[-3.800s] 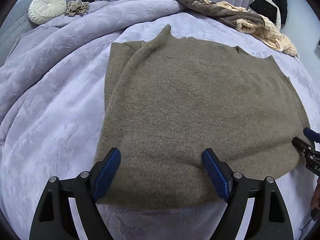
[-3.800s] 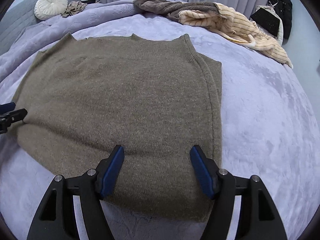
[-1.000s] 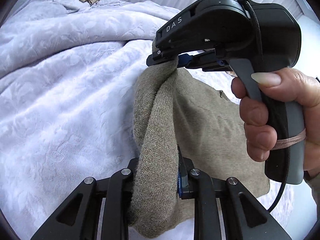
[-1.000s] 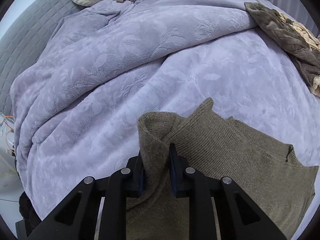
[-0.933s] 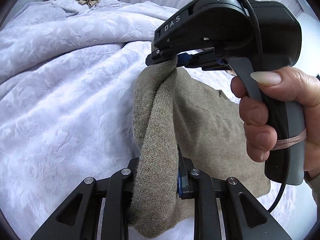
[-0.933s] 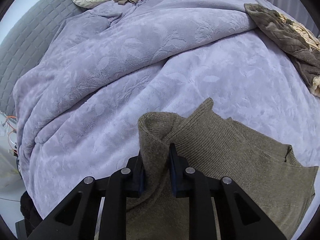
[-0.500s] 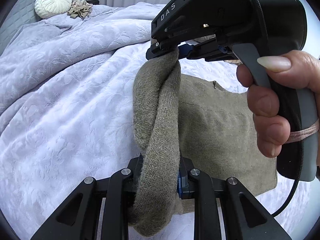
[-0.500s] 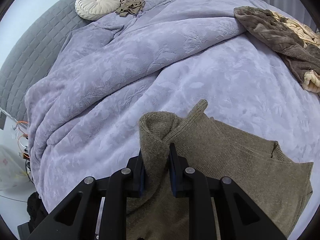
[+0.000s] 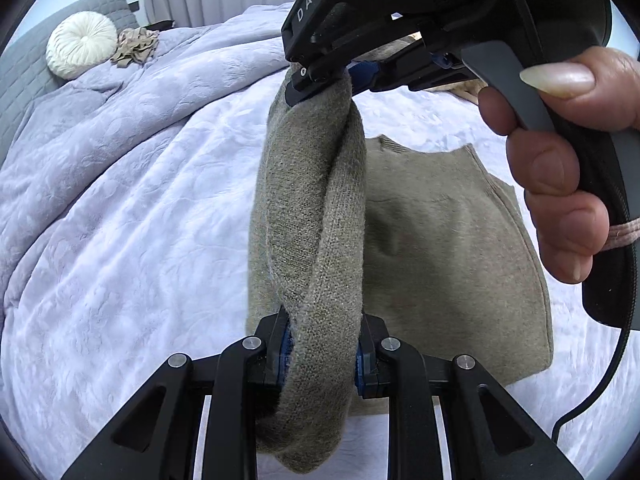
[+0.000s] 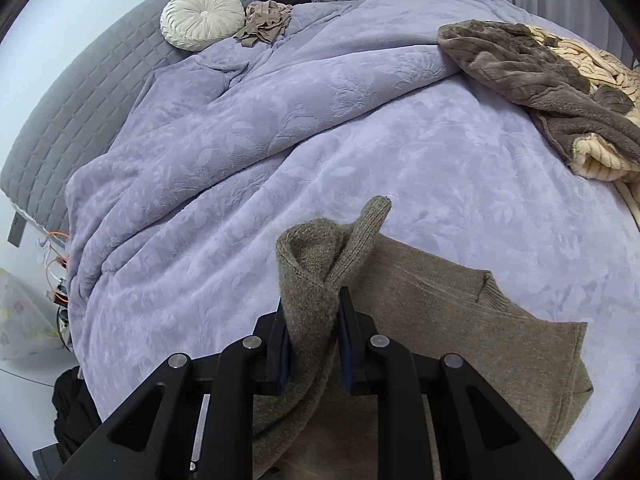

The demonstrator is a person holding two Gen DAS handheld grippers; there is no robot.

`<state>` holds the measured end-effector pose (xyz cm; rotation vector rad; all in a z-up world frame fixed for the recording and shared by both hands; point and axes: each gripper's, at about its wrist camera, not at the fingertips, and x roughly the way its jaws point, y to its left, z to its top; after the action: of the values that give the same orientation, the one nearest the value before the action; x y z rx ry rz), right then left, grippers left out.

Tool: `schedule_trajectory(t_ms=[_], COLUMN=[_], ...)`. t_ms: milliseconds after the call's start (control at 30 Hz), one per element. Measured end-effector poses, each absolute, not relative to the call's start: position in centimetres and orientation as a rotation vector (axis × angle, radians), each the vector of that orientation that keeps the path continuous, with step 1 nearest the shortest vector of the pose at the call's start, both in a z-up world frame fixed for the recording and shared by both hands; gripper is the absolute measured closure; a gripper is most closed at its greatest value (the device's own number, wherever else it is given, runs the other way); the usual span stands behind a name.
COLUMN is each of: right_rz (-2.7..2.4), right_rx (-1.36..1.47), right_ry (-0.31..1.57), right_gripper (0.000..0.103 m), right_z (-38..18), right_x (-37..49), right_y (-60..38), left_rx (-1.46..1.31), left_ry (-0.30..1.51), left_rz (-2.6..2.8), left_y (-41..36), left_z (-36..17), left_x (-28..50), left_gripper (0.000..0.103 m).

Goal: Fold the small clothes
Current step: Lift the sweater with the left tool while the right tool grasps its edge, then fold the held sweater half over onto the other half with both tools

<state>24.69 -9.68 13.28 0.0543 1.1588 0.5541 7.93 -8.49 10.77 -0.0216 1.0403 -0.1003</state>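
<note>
I am pinching the olive-brown knitted sweater [image 9: 316, 240] in both tongs at once: my left gripper [image 9: 322, 354] is clamping a thick rolled bunch of its edge between the blue pads, and my right gripper [image 9: 340, 74], seen ahead and above in the left view, is biting the other end of the same roll, so the fabric is stretching between them as a fat, twisted rope. In the right view my right gripper [image 10: 312, 344] is squeezing a folded hump of knit, with a ribbed corner poking up just past the jaws. The rest of the sweater is draping down from both grips and lying flat on the bed beneath and to the right, its ribbed neckline showing at the far edge. My hand [image 9: 560, 160] is wrapping around the black handle of the right tool. The wool is looking fuzzy and fine-stitched, soft and heavy. Under it the lilac bedspread [image 10: 360, 140] is plush, with an embossed leaf pattern, bunched into ridges toward the grey quilted headboard [image 10: 80, 108]. A round, pleated cream cushion [image 10: 202, 20] is resting there, touching a crumpled beige cloth [image 10: 264, 20], and a brown fleece heap with cream ribbing [image 10: 540, 72] is lying at the far right.
</note>
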Motion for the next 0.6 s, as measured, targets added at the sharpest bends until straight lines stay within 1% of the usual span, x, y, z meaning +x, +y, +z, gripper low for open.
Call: schedule_trajectory(t_ms=[333, 600], right_rz=[0.531, 0.539], right_rx=[0.082, 0.075], right_ry=[1.144, 1.122], right_gripper=[0.082, 0.082], right_z=[13.5, 13.6], right_x=[23.6, 22.7], right_y=[-14.4, -17.6], left_rx=[0.054, 0.125], left_ry=[1.067, 1.066], left_rz=[-0.076, -0.069], left_y=[-12.0, -14.8], left_z=[9.8, 9.3], left_x=[9.6, 9.3], left_gripper=[0.079, 0.079])
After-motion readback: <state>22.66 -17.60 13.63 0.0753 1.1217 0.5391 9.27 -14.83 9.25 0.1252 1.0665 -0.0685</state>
